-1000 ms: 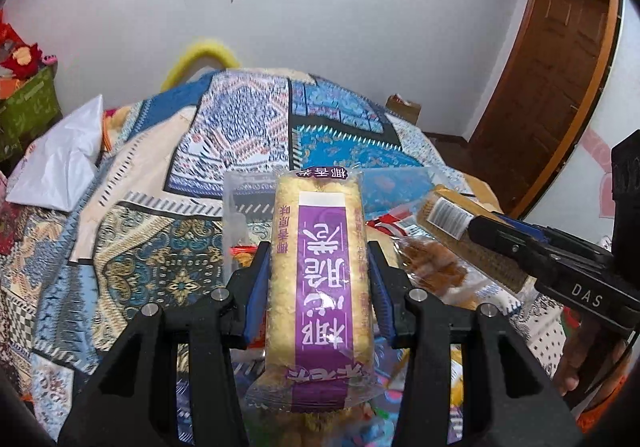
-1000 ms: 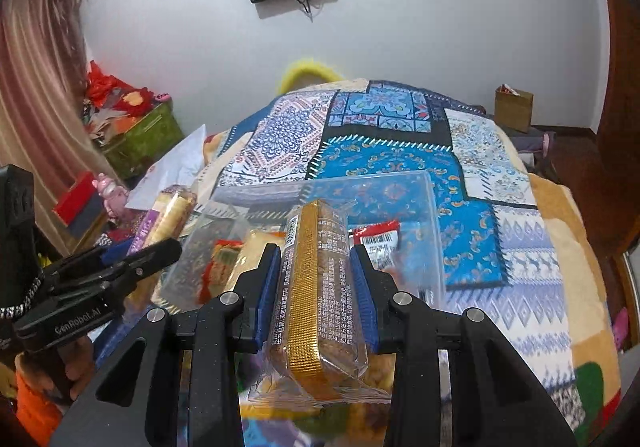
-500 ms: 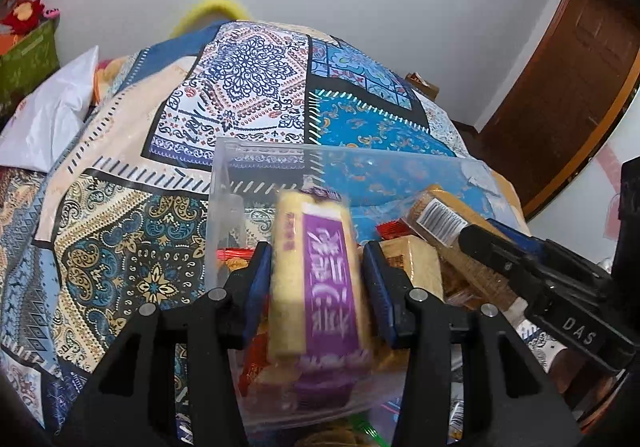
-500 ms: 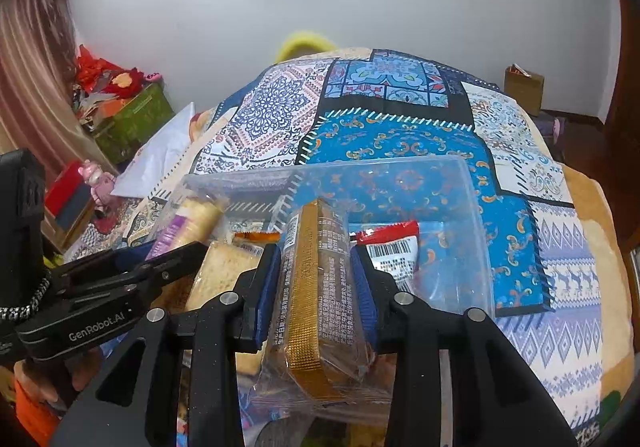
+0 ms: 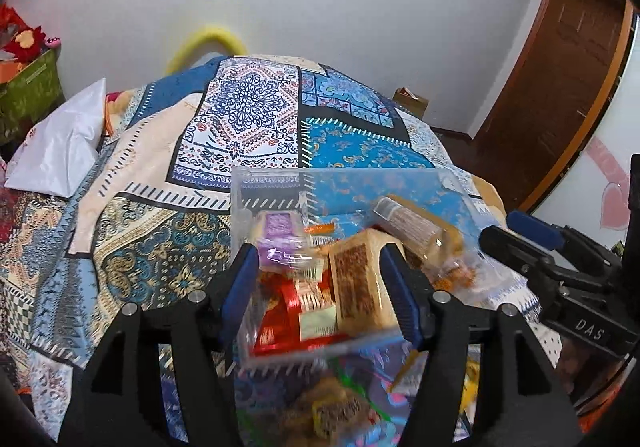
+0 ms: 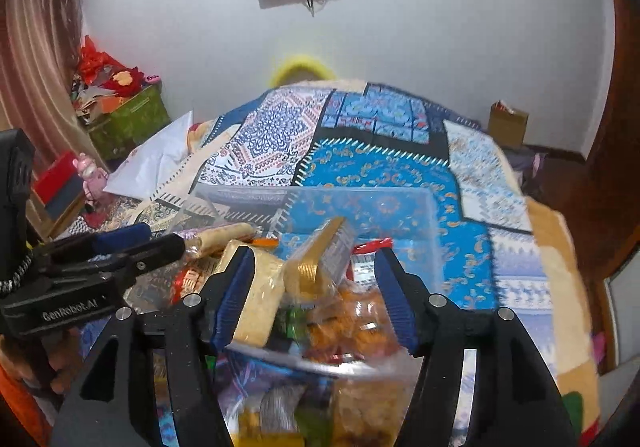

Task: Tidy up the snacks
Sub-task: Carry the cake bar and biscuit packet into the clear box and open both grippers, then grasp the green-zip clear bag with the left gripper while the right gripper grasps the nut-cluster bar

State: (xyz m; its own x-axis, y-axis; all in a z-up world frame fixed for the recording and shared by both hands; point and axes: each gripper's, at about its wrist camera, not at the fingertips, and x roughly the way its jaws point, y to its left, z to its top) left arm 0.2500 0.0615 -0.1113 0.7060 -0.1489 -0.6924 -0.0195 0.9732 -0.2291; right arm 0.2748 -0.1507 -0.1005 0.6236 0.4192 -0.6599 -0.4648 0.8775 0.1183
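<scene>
A clear plastic box (image 5: 340,177) (image 6: 360,195) stands on the patchwork bedspread and holds several snack packs. My left gripper (image 5: 320,267) hovers over its near end with jaws opening. The purple-labelled yellow pack (image 5: 276,241) (image 6: 224,237) has left its pads and lies tilted in the box. My right gripper (image 6: 312,267) (image 5: 504,229) is beside it, jaws also opening. Its gold-edged pack (image 6: 320,263) (image 5: 416,223) is free of the pads and leans on the other snacks. Neither gripper presses on anything. In the right wrist view the left gripper (image 6: 164,239) shows at the left.
Loose snack packs (image 5: 332,411) (image 6: 360,411) lie on the bedspread (image 5: 240,127) in front of the box. A white bag (image 5: 60,155) sits at the left. A green box (image 6: 128,119) and a cardboard box (image 6: 508,123) stand by the wall, and a brown door (image 5: 560,87) at the right.
Both grippers moved forward over the box with their packs, then spread their jaws. The purple pack and the gold pack dropped out of the pads into the box.
</scene>
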